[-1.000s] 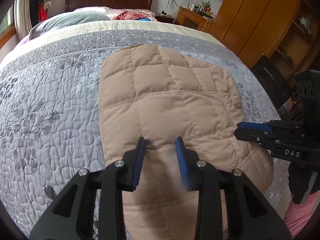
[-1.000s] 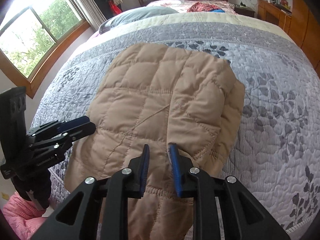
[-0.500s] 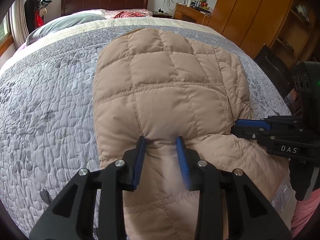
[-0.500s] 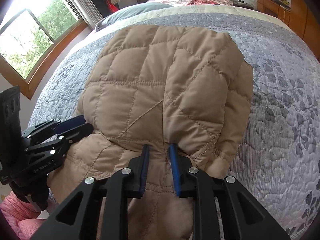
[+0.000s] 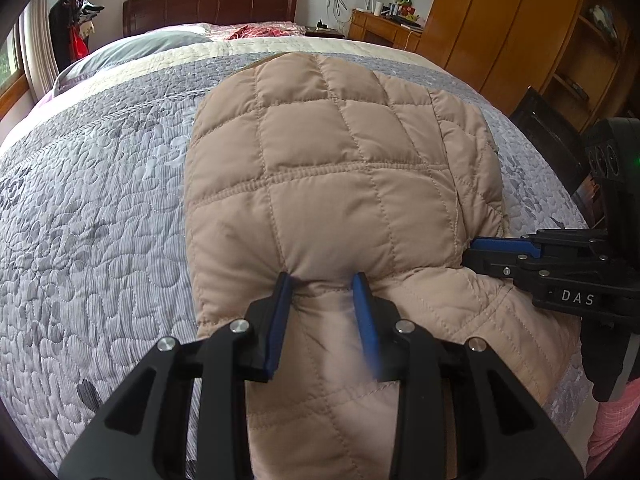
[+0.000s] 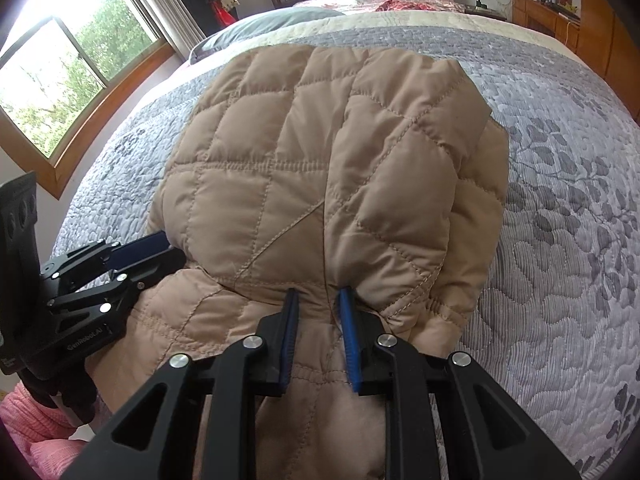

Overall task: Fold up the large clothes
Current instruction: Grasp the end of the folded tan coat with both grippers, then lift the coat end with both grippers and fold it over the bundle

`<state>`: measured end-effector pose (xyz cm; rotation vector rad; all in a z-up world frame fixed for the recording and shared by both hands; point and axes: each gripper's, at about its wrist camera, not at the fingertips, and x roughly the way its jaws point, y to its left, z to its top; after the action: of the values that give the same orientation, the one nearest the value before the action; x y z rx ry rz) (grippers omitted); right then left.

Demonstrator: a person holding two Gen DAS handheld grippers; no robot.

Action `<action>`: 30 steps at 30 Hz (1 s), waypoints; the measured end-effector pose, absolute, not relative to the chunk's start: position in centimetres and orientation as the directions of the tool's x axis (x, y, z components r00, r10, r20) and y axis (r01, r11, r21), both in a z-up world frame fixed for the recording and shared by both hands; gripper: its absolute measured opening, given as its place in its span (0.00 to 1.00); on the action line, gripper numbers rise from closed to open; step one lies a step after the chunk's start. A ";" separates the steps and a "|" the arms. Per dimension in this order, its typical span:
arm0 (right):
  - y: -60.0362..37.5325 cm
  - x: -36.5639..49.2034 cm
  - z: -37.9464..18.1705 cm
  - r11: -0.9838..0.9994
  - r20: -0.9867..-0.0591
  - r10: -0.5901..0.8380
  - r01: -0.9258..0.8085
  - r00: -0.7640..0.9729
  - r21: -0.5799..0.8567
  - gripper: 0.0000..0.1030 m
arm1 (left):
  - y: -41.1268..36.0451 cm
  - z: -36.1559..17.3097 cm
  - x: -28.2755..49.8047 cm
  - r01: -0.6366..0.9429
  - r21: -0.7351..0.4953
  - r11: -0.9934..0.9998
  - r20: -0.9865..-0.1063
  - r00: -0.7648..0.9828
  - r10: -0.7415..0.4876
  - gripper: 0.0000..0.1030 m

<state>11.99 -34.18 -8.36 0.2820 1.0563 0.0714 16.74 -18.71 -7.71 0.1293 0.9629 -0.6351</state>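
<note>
One wide bed under a grey quilted floral bedspread (image 5: 100, 208) carries the tan quilted puffer jacket (image 5: 340, 168), which lies near the foot edge. Since a second ago the jacket's doubled-over upper layer fills more of both views and lies flatter, so this fold looks nearly set down. Both tools pinch that layer's near edge: the left gripper (image 5: 325, 312), partly closed on a thick bunch, and the right gripper (image 6: 318, 330), narrower, clamped on a seam ridge.
</note>
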 end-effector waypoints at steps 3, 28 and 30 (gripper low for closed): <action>-34.2 11.9 -8.6 0.960 -0.847 0.196 0.079 0.495 0.268 0.20 | -18.8 -7.7 16.7 0.558 -0.170 0.813 -0.797 0.408 -0.446 0.31; -42.1 8.8 -5.3 0.873 -0.724 0.298 0.130 0.622 0.471 0.86 | -13.6 -4.1 17.1 0.545 -0.178 0.819 -0.750 0.464 -0.471 0.69; -43.0 9.0 -6.1 0.848 -0.715 0.334 0.136 0.614 0.513 0.86 | -13.4 -4.2 17.4 0.545 -0.187 0.817 -0.753 0.454 -0.476 0.71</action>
<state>9.00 -42.96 -6.15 0.5673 0.9147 0.1210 17.43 -13.39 -4.21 0.0857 0.9011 -0.6308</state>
